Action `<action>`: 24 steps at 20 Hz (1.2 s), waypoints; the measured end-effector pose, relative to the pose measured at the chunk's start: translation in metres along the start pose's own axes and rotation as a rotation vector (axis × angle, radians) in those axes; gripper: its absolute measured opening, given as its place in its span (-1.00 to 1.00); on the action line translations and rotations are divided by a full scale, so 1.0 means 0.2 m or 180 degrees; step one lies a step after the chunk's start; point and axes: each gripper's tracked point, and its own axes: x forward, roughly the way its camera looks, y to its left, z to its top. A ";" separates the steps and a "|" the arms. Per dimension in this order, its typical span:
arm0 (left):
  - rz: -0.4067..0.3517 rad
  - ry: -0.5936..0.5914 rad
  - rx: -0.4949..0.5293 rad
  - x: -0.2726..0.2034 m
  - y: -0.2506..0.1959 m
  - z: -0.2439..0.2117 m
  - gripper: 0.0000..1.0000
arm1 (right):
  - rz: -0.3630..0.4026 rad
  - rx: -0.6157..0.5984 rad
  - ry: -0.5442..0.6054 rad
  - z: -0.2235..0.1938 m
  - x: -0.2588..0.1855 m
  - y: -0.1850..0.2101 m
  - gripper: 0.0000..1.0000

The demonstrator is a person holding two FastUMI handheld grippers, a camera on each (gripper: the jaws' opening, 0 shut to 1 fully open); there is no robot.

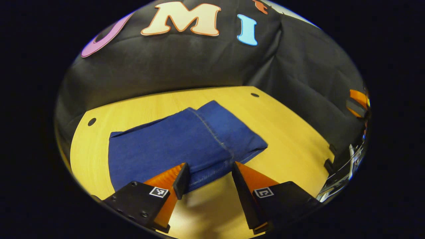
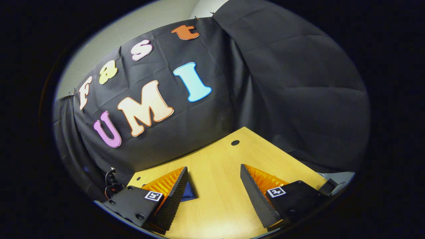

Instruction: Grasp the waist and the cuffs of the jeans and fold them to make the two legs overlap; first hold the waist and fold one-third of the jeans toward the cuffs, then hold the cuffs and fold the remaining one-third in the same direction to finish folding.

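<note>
Blue jeans [image 1: 186, 146] lie folded on the table [image 1: 292, 146], left gripper [image 1: 210, 172] and right gripper [image 2: 214, 179] both wide open, empty.

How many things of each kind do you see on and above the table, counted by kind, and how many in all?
Folded blue jeans: 1
Wooden table: 1
Tools, both open: 2 (left tool, right tool)
Round holes in the table top: 2 ()
Total: 6
</note>
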 end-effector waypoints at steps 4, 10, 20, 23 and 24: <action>0.0564 -0.0892 -0.0062 -0.33 0.05 0.42 0.69 | 0.0294 -0.0137 -0.0181 0.05 0.09 0.21 0.96; 0.1088 -0.1651 -0.0075 -0.92 0.09 0.79 0.87 | 0.0836 -0.0480 -0.0848 0.29 -0.06 0.91 0.95; 0.1167 -0.2138 0.0294 -1.29 0.07 0.96 0.89 | 0.0946 -0.0744 -0.1397 0.31 -0.48 1.20 0.94; 0.1238 -0.2210 0.0323 -1.37 0.11 0.96 0.86 | 0.0896 -0.0811 -0.1436 0.31 -0.57 1.22 0.94; 0.1275 -0.2239 0.0338 -1.39 0.13 0.96 0.87 | 0.0894 -0.0834 -0.1475 0.31 -0.61 1.23 0.87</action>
